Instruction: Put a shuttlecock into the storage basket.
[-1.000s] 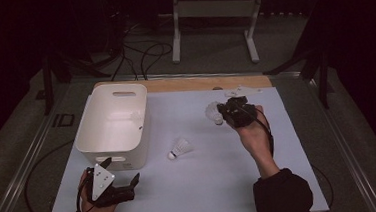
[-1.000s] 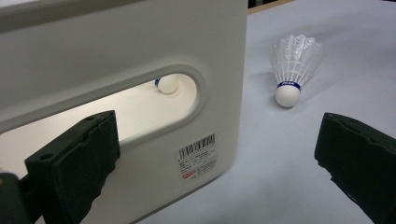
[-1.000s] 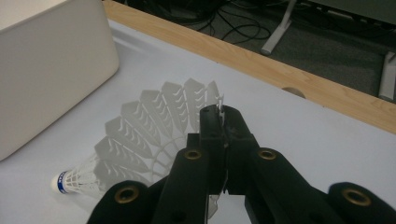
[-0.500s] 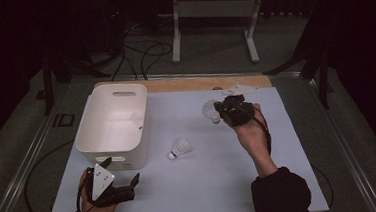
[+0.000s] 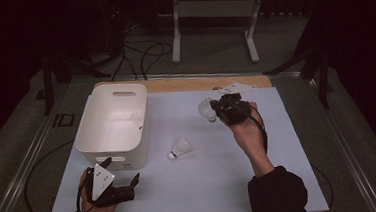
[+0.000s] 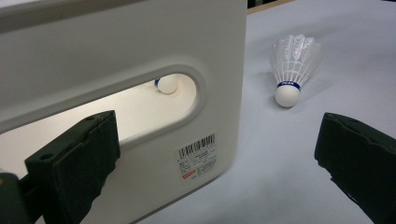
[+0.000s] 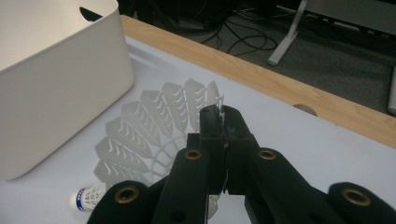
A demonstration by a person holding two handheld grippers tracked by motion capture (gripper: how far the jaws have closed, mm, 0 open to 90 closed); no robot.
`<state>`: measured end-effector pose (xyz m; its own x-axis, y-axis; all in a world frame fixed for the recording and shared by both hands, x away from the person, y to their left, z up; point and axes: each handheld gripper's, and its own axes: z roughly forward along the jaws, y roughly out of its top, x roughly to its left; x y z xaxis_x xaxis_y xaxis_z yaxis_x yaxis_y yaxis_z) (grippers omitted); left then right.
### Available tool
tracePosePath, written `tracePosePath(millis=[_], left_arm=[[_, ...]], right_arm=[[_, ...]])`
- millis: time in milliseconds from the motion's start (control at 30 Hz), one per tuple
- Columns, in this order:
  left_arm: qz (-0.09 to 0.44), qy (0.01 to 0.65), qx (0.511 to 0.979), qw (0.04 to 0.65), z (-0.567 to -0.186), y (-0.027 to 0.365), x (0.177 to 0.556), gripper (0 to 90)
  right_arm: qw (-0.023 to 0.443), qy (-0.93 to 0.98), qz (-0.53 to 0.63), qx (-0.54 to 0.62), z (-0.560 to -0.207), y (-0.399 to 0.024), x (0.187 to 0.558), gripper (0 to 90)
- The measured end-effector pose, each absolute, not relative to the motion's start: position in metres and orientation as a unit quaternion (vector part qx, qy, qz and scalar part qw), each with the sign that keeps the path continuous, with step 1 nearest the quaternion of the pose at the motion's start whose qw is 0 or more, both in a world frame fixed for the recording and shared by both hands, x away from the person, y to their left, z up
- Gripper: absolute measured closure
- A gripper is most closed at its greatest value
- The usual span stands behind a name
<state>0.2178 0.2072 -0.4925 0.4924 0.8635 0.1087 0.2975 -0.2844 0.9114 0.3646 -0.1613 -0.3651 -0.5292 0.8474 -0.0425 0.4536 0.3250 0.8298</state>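
Note:
My right gripper (image 5: 217, 109) (image 7: 222, 116) is shut on the feather rim of a white shuttlecock (image 5: 206, 108) (image 7: 156, 123), held above the table's far right part. A second shuttlecock (image 5: 181, 147) (image 6: 292, 65) (image 7: 88, 197) with a blue band lies on the pale mat between the hands. The white bin (image 5: 111, 122) (image 6: 140, 42) (image 7: 51, 70) stands at the left. Through its handle slot I see the cork of another shuttlecock (image 6: 166, 85) inside. My left gripper (image 5: 121, 172) (image 6: 219, 154) rests open at the bin's near wall, with nothing gripped.
A wooden strip (image 5: 189, 84) (image 7: 280, 88) runs along the table's far edge, with a flat white piece (image 5: 235, 87) lying on it. Beyond stand a white metal frame (image 5: 210, 19) and floor cables (image 5: 142, 54). A barcode label (image 6: 198, 156) is stuck on the bin's near wall.
My right gripper has drifted slightly left toward the bin with the shuttlecock in it. The left gripper and the shuttlecock on the mat have stayed put.

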Motion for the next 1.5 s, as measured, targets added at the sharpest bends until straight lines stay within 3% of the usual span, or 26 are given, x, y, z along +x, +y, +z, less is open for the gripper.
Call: tracePosePath(millis=[1500], left_arm=[[0.314,0.393,0.738,0.45,-0.492,0.208,0.218,0.6]], right_arm=[[0.244,0.78,0.417,0.397,-0.348,-0.13,0.369,88.8]])
